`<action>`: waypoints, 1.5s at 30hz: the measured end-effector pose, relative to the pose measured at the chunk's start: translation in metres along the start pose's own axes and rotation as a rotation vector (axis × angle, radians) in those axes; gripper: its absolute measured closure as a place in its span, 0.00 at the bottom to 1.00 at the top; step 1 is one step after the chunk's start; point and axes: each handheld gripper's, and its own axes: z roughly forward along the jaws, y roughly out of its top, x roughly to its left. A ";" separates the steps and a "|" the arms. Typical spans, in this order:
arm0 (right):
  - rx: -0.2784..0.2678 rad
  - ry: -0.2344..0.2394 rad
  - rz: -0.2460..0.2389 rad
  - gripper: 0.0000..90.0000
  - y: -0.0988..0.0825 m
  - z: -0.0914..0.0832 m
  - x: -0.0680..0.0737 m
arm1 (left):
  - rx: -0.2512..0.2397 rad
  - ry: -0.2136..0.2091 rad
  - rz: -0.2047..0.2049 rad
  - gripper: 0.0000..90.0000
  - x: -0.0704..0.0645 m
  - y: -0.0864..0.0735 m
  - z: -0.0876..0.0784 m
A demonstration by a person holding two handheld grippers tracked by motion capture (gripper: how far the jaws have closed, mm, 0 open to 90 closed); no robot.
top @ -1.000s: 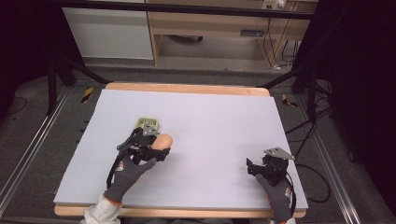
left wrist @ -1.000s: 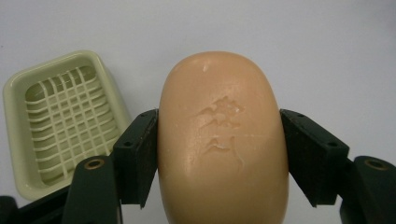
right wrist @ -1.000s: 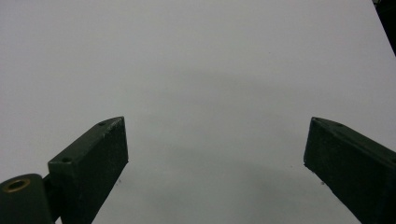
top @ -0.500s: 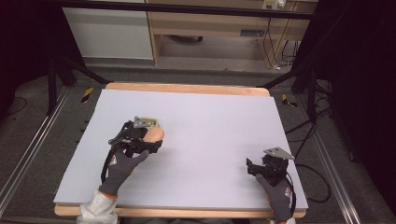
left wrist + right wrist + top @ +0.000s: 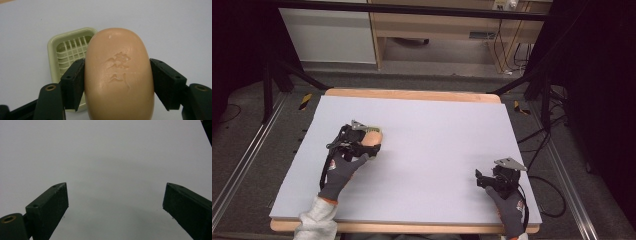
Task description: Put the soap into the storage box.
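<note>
soap clamped in my left hand-held gripper (image 5: 117, 85).
the soap bar (image 5: 118, 75) sits between its jaws, over the green soap dish (image 5: 67, 50); my right hand-held gripper (image 5: 115, 207) gapes wide above the desk (image 5: 112, 152).

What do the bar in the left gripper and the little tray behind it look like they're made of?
The bar looks like soap: peach, waxy, softly glossy, with stamped characters on its face. The tray looks like moulded plastic: pale green, smooth, with a slotted grid bottom, probably a soap dish.

grey floor (image 5: 257, 165), wooden shelving (image 5: 447, 27) behind table (image 5: 437, 125)
</note>
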 end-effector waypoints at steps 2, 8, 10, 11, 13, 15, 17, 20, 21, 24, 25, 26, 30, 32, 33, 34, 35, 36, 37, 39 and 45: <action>0.000 0.000 -0.002 0.07 0.000 0.000 0.000 | -0.001 0.006 -0.010 0.35 0.004 0.001 0.003; 0.003 -0.003 -0.005 0.07 0.000 0.001 0.000 | -0.007 0.019 -0.035 0.35 0.014 0.003 0.007; 0.003 -0.002 -0.006 0.07 0.000 0.002 0.000 | -0.010 0.021 -0.046 0.35 0.018 0.004 0.008; 0.001 -0.001 -0.005 0.07 0.000 0.002 0.000 | -0.010 0.022 -0.047 0.35 0.019 0.004 0.009; -0.001 0.000 -0.008 0.07 0.000 0.002 0.000 | -0.013 0.027 -0.053 0.35 0.021 0.004 0.011; 0.002 -0.001 -0.007 0.07 0.000 0.002 0.000 | -0.015 0.033 -0.056 0.35 0.024 0.005 0.014; 0.001 -0.002 -0.006 0.07 0.000 0.002 0.000 | -0.014 0.038 -0.057 0.35 0.025 0.005 0.016; 0.001 -0.001 -0.006 0.07 0.000 0.002 0.001 | -0.020 0.046 -0.066 0.35 0.027 0.005 0.020; 0.001 -0.002 -0.009 0.07 0.000 0.002 0.001 | -0.018 0.047 -0.065 0.35 0.028 0.005 0.020; 0.004 0.002 -0.011 0.07 0.000 0.002 0.001 | -0.012 0.053 -0.076 0.35 0.030 0.003 0.025; 0.003 0.002 -0.011 0.07 0.001 0.002 0.001 | -0.011 0.055 -0.077 0.35 0.031 0.003 0.026; 0.004 0.002 -0.011 0.07 0.001 0.002 0.002 | -0.007 0.055 -0.081 0.35 0.032 0.002 0.028; 0.004 0.002 -0.012 0.07 0.001 0.002 0.002 | 0.010 0.053 -0.084 0.35 0.034 -0.001 0.033; 0.003 0.003 -0.011 0.07 0.001 0.002 0.002 | 0.012 0.055 -0.085 0.35 0.034 -0.001 0.035; 0.003 0.003 -0.011 0.07 0.001 0.002 0.002 | 0.013 0.058 -0.086 0.35 0.034 -0.002 0.036; 0.003 0.004 -0.011 0.07 0.001 0.002 0.002 | 0.016 0.059 -0.085 0.35 0.034 -0.002 0.036; 0.003 0.003 -0.012 0.07 0.001 0.003 0.002 | 0.017 0.060 -0.085 0.35 0.034 -0.002 0.037; 0.003 0.003 -0.012 0.07 0.001 0.003 0.002 | 0.017 0.064 -0.085 0.35 0.034 -0.003 0.039; 0.003 0.003 -0.010 0.07 0.001 0.003 0.002 | 0.020 0.066 -0.084 0.35 0.034 -0.003 0.040; 0.004 0.003 -0.011 0.07 0.001 0.003 0.002 | 0.025 0.065 -0.087 0.35 0.035 -0.004 0.042; 0.006 0.003 -0.012 0.07 0.001 0.004 0.002 | 0.033 0.064 -0.093 0.35 0.036 -0.006 0.047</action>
